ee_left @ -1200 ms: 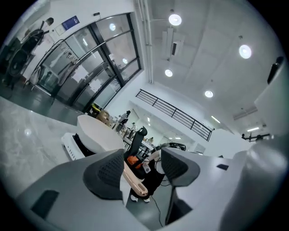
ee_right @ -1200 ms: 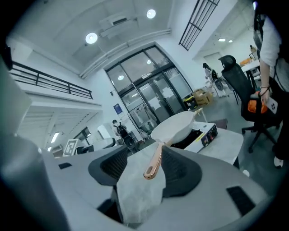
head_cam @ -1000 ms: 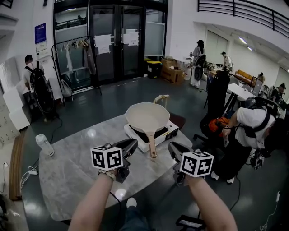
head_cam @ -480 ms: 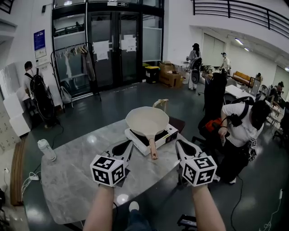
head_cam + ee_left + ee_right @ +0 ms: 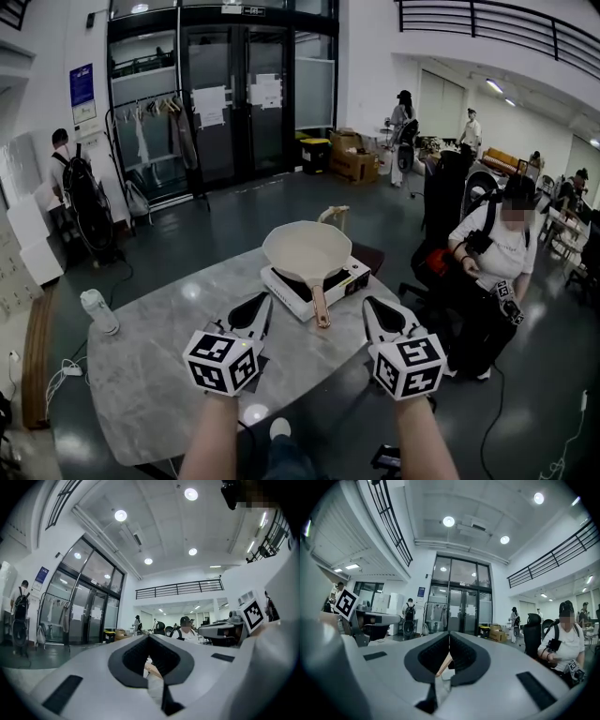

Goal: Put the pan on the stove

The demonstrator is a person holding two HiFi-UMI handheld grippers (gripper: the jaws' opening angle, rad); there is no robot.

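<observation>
A cream pan (image 5: pixel 306 251) with a wooden handle (image 5: pixel 319 305) sits on the white portable stove (image 5: pixel 345 278), which stands on the marble table (image 5: pixel 159 356). The handle points toward me. My left gripper (image 5: pixel 262 302) is held level to the left of the handle's end and my right gripper (image 5: pixel 369 305) to its right, both apart from it. In the left gripper view the left gripper (image 5: pixel 149 637) has its jaws together with nothing held. In the right gripper view the right gripper (image 5: pixel 449 633) is likewise shut and empty, with a strip of the handle (image 5: pixel 444 663) showing through the notch.
A white bottle (image 5: pixel 97 311) stands at the table's left end. A person (image 5: pixel 497 253) bends over beside black chairs just right of the table. A clothes rack (image 5: pixel 159 122) and cardboard boxes (image 5: pixel 354 150) stand farther back by the glass doors.
Both grippers have risen a little and rolled upright, and their slightly parted jaws have shut. The pan and stove have not moved. The person at right has straightened somewhat.
</observation>
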